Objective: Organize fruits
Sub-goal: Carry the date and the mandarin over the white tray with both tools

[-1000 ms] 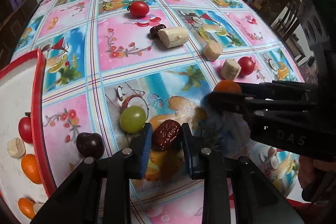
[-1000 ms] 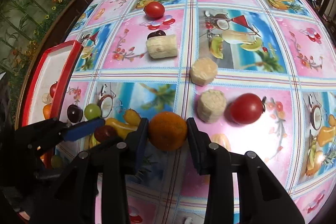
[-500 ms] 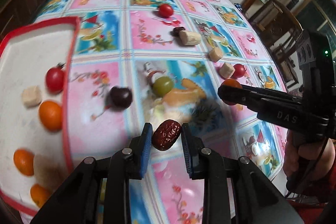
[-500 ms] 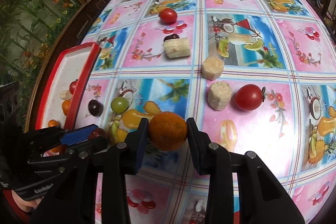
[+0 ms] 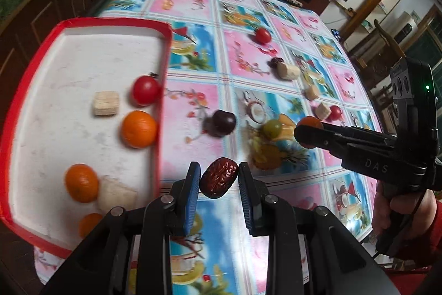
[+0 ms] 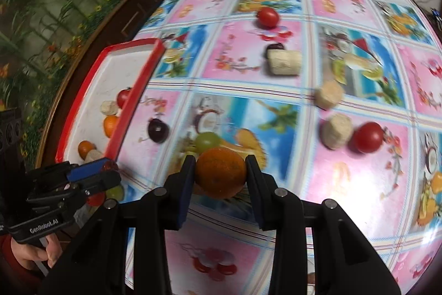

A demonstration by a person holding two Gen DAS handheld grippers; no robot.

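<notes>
Date (image 5: 219, 178) and orange (image 6: 221, 172), seemingly gripped

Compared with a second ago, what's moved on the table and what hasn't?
The left tool, clamped on the wrinkled dark red date, has carried it from beside the green grape toward the red-rimmed white tray. The right tool keeps its grip on the round orange mandarin, lifted slightly. Fruit on the patterned tablecloth and in the tray stayed put.

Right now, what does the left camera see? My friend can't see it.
The left gripper pinches a wrinkly red date beside a red tray holding oranges and a tomato. More fruit lies scattered on the colourful tablecloth.
</notes>
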